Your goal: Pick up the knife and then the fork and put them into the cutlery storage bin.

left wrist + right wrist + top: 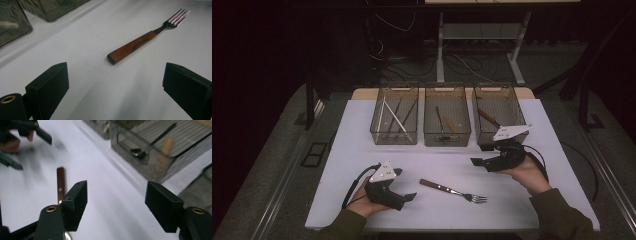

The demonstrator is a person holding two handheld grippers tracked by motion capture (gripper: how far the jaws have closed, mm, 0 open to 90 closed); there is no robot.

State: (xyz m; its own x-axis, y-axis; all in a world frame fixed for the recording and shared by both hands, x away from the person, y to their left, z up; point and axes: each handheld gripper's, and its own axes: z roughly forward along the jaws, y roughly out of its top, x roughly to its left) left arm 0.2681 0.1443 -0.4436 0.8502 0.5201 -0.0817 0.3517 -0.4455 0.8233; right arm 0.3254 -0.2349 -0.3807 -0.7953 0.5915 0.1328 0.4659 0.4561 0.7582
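Note:
A fork (453, 190) with a brown wooden handle lies flat on the white table (362, 165), tines pointing right. My left gripper (406, 184) rests low at the front left, open, its jaws pointing toward the handle end. In the left gripper view the fork (135, 46) lies just ahead of the wide-open left gripper (115, 75), untouched. My right gripper (479, 154) hovers at the right, in front of the bins, open and empty. In the right gripper view the right gripper (116, 187) stands open over bare table, with the fork handle (60, 183) to the left of its jaws.
Three clear bins stand in a row at the back: the left bin (394, 137) holds pale sticks, the middle bin (447, 140) dark utensils, the right bin (477, 115) a wooden-handled utensil. A bin wall (150, 170) is close to the right gripper. Cables trail from both grippers.

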